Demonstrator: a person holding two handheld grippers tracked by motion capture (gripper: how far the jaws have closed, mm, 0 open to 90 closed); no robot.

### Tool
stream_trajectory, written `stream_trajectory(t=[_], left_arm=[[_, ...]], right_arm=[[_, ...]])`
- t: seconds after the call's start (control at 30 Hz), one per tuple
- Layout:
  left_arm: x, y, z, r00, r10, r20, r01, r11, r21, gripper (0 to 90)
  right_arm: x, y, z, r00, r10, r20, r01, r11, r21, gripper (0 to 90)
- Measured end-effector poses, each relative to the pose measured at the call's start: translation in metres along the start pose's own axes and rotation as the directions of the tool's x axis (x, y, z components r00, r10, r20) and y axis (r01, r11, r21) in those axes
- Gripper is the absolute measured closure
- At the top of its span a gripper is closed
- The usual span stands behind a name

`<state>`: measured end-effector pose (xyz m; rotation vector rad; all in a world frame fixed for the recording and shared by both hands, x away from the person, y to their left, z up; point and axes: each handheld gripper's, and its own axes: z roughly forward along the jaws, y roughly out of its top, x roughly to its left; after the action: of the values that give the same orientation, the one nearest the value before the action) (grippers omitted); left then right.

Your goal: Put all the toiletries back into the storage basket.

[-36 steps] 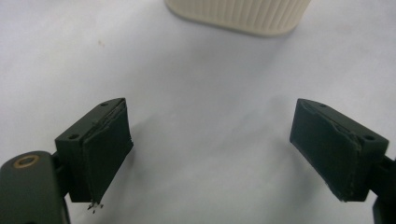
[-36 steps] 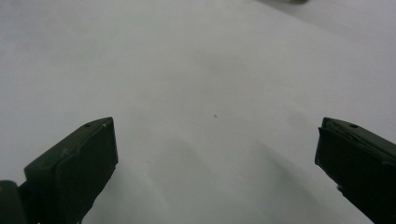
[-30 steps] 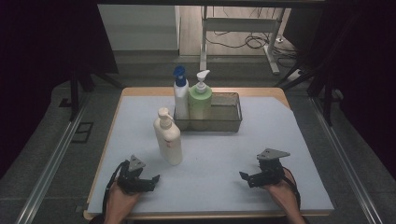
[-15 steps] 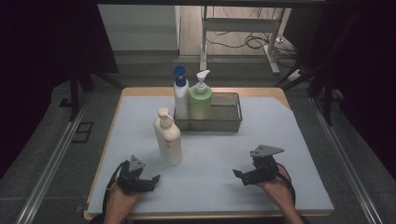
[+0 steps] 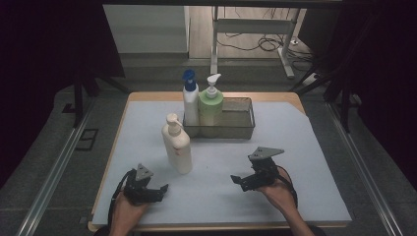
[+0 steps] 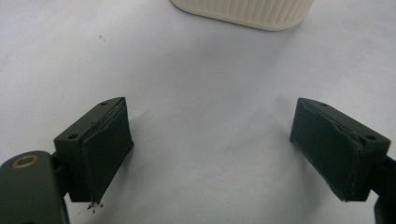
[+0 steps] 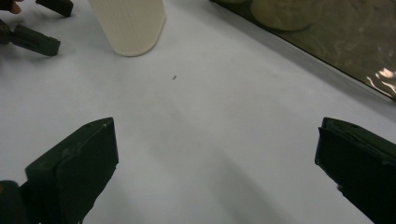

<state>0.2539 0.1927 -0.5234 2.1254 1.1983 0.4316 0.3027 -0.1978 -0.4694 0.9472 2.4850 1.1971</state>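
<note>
Two bottles (image 5: 202, 104) already stand in the far basket (image 5: 246, 127). The cream bottle (image 5: 178, 144) stands outside, left and nearer. Both grippers, left (image 5: 158, 190) and right (image 5: 238, 180), hang wide and empty, so grasping and placing remain.

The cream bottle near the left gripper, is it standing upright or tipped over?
Upright: the cream bottle stands on its base on the white mat, pump on top, outside the basket.
</note>
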Motion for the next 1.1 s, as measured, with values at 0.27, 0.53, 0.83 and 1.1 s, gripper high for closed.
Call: stream_trajectory(t=[0.27, 0.53, 0.83, 1.1], left_arm=[[0.000, 0.000, 0.000, 1.0000, -0.001, 0.000, 0.001, 1.0000, -0.001, 12.1], [0.000, 0.000, 0.000, 1.0000, 0.003, 0.000, -0.003, 1.0000, 0.001, 12.1], [0.000, 0.000, 0.000, 1.0000, 0.000, -0.001, 0.000, 1.0000, -0.001, 12.1], [0.000, 0.000, 0.000, 1.0000, -0.002, 0.000, 0.002, 1.0000, -0.002, 12.1]], right_arm=[[0.016, 0.018, 0.010, 0.9998, -0.005, -0.017, 0.005, 1.000, -0.011, 0.0], [0.026, 0.032, 0.019, 0.9998, -0.012, -0.014, 0.012, 1.000, -0.023, 0.0], [0.042, 0.053, 0.033, 0.9993, -0.035, -0.012, 0.035, 0.999, -0.023, 0.7], [0.052, 0.071, 0.045, 0.9985, -0.052, -0.017, 0.051, 0.998, -0.044, 4.5]])
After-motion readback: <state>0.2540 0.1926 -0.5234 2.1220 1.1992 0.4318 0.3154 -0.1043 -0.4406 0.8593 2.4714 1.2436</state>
